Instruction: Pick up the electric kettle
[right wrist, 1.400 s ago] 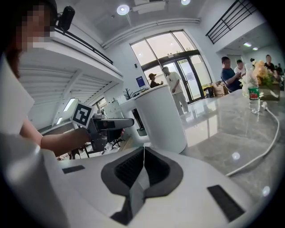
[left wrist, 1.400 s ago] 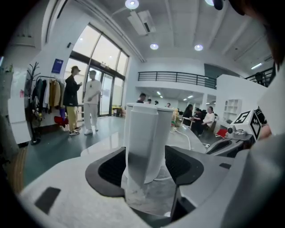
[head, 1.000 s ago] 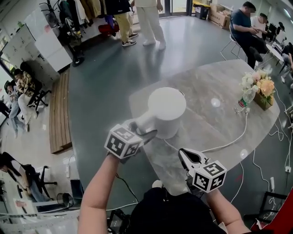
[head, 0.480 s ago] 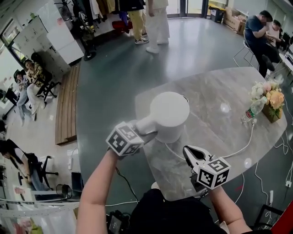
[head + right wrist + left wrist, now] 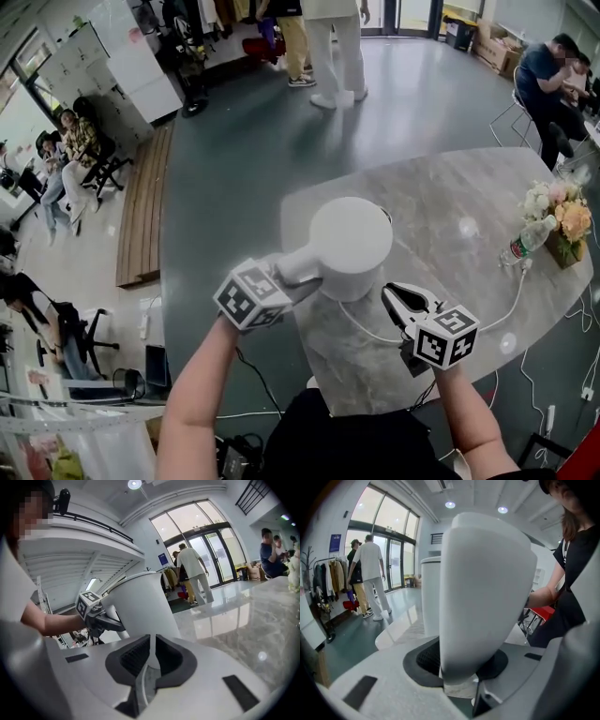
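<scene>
We see a rounded marble-look table (image 5: 469,202) on a grey floor. At its far right end stands a small box (image 5: 565,246) holding a bunch of pale and orange flowers (image 5: 561,208). A plastic bottle (image 5: 525,242) stands just beside it, and we cannot tell what is in it. A white cable (image 5: 370,334) runs from under the kettle, curves along the near edge and rises toward the bottle. It passes close by the right gripper (image 5: 397,294), and nothing else on the table lies near the kettle. Beyond the table two people (image 5: 333,42) stand by glass doors, a person (image 5: 547,80) sits at the upper right, and a wooden bench (image 5: 141,216) lies along the left. The white electric kettle (image 5: 352,246) stands upright near the table's left end with its lid on, so its contents are hidden from us. Its handle (image 5: 300,265) points toward us and to the left. The left gripper (image 5: 306,281) has that handle between its jaws. They are closing, and in the left gripper view the dark pads sit against the handle's sides. The right gripper has its jaws together and empty. It is just to the right of the kettle, pointing at the body without touching it.
</scene>
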`<state>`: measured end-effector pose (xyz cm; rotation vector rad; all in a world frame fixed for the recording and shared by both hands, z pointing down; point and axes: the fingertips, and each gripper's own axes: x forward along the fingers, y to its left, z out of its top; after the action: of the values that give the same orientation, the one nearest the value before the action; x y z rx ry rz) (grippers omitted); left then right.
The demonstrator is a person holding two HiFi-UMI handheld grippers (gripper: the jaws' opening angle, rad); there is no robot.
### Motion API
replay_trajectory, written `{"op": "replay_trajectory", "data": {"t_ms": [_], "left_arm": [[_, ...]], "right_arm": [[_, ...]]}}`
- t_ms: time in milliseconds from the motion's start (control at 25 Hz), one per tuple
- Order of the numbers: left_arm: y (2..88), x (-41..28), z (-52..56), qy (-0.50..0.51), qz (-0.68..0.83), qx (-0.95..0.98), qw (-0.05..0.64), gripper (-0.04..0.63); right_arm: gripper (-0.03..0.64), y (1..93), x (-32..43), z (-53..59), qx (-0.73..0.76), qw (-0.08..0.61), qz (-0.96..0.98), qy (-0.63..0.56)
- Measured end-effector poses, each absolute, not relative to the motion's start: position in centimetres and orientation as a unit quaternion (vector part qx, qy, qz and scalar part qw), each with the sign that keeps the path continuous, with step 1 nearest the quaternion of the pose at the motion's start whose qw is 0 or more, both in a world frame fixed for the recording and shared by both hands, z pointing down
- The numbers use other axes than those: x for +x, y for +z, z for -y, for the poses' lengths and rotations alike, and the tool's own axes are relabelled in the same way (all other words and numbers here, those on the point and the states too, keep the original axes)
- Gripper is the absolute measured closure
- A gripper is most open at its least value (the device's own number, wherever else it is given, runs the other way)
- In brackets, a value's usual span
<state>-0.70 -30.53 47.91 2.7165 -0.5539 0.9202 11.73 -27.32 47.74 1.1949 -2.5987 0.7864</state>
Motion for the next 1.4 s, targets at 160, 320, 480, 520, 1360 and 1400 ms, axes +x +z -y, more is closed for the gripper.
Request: {"op": "replay_trajectory", "data": {"t_ms": [160, 320, 480, 520, 1360, 1400], "left_arm": [[48.0, -0.8, 30.5, 0.318, 0.190, 0.922, 0.112, 0.460], [48.0, -1.0, 30.5, 0.313, 0.198, 0.922, 0.114, 0.460], [48.1, -1.0, 30.6, 0.312, 0.205, 0.920, 0.114, 0.460], [48.1, -1.0, 30.6, 0.313, 0.206, 0.920, 0.114, 0.460], [48.1, -0.8, 30.8, 0.270, 0.231, 0.929, 0.103, 0.462], [48.1, -0.8, 30.8, 0.272, 0.233, 0.928, 0.099, 0.462]], "right_arm": [[0.472, 48.8, 11.2, 28.1, 0.358, 0.106, 0.896, 0.239], [0.310, 50.0, 9.7, 28.5, 0.294, 0.131, 0.926, 0.195], [0.232, 51.4, 8.1, 29.7, 0.247, 0.152, 0.943, 0.163], [0.215, 51.7, 7.7, 30.1, 0.239, 0.156, 0.945, 0.160], [0.083, 53.0, 5.1, 33.4, 0.176, 0.148, 0.968, 0.104], [0.083, 53.1, 5.1, 33.4, 0.174, 0.151, 0.967, 0.104]]}}
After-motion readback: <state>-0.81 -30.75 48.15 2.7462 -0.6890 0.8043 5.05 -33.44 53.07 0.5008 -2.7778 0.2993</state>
